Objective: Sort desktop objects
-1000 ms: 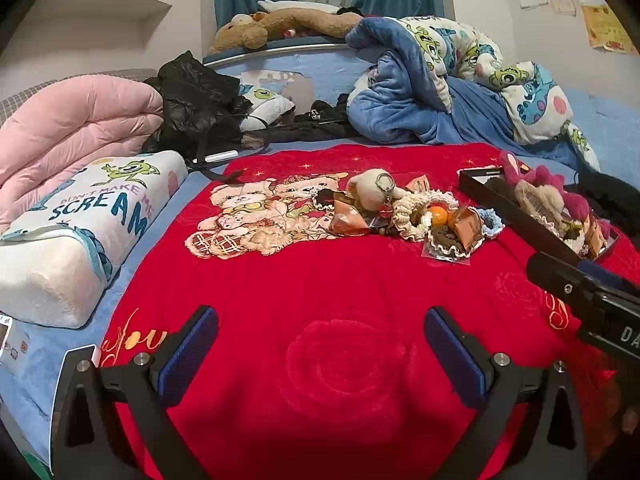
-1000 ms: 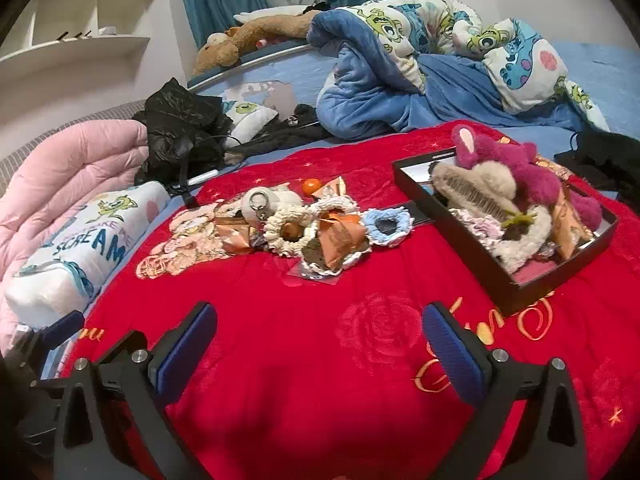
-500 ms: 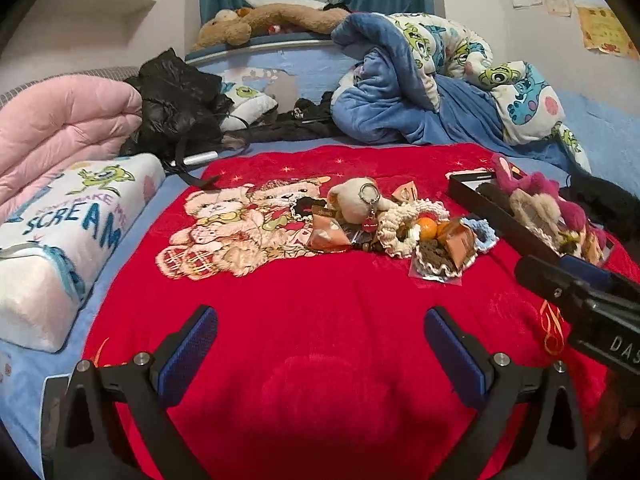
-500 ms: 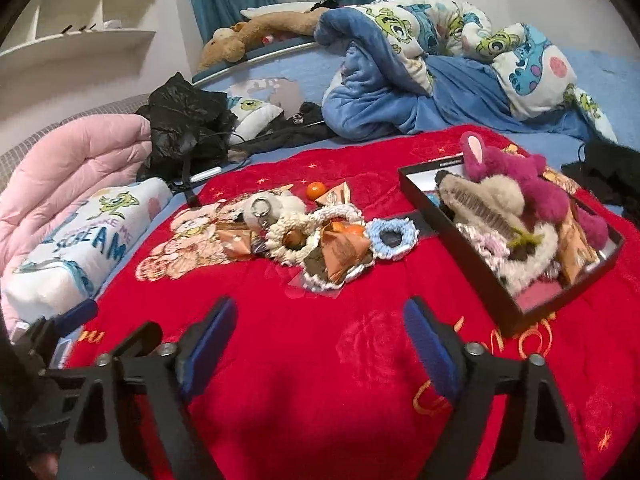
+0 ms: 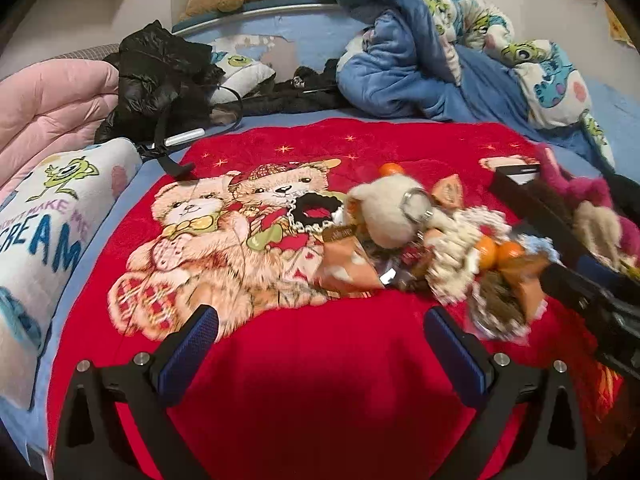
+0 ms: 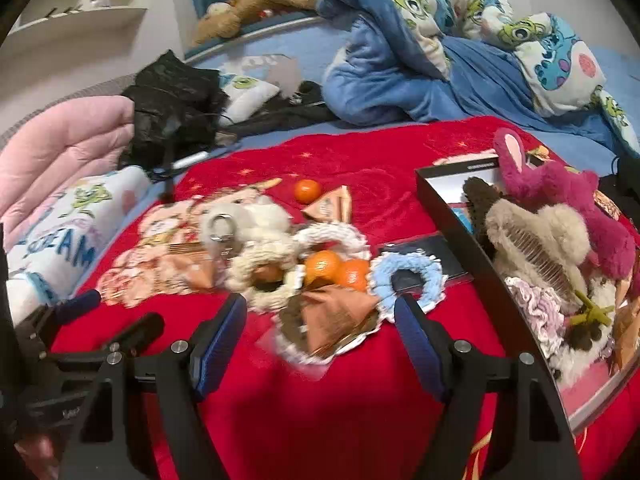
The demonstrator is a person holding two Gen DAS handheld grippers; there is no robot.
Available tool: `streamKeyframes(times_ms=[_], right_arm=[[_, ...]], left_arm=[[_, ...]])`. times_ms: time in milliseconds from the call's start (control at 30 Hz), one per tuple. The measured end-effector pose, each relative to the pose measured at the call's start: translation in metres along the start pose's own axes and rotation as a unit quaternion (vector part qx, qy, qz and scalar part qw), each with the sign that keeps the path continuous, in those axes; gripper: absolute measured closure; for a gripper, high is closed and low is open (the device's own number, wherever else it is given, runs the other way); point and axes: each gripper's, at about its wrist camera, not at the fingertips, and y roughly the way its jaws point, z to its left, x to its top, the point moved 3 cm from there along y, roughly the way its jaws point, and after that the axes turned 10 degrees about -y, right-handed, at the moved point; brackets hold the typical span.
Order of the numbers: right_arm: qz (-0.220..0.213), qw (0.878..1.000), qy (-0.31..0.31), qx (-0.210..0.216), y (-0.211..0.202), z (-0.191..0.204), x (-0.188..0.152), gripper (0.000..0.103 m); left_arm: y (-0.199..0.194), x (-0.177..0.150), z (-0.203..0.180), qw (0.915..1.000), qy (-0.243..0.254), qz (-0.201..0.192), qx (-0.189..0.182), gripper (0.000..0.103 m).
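Observation:
On the red blanket lies a pile: a cream plush keychain, a cream scrunchie, two oranges, a pale blue scrunchie and a brown packet on a frilly scrunchie. My right gripper has its jaws closing on either side of that packet, and the pads are still apart from it. My left gripper stands open over bare blanket, just short of the keychain and an orange wrapper. A black scrunchie lies behind.
A black box at the right holds a pink plush, a furry hair clip and more scrunchies. One orange sits apart behind the pile. A pillow, a pink quilt, a black jacket and blue bedding ring the blanket.
Both grippers have moved forward to the pile, which now looms much closer. The right jaws have narrowed and now flank the brown packet. The left jaws stay wide.

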Motion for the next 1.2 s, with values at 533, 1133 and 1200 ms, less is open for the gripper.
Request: streamKeyframes(times_ms=[533,1133,1200], right_arm=[[0.033,0.999,0.000,0.011,0.043,-0.007,-0.005,0.052],[0.037,0.999,0.032,0.011,0.046,-0.015,-0.010,0.060],[0.039,0.998,0.037,0.012,0.044,-0.017,-0.010,0.060]], left_arm=[[0.073,0.019,-0.007,0.9990,0.013,0.042,0.001,0.004],[0.073,0.016,0.012,0.9969,-0.053,0.055,-0.016,0.053],[0.071,0.016,0.012,0.9970,-0.054,0.054,-0.013,0.053]])
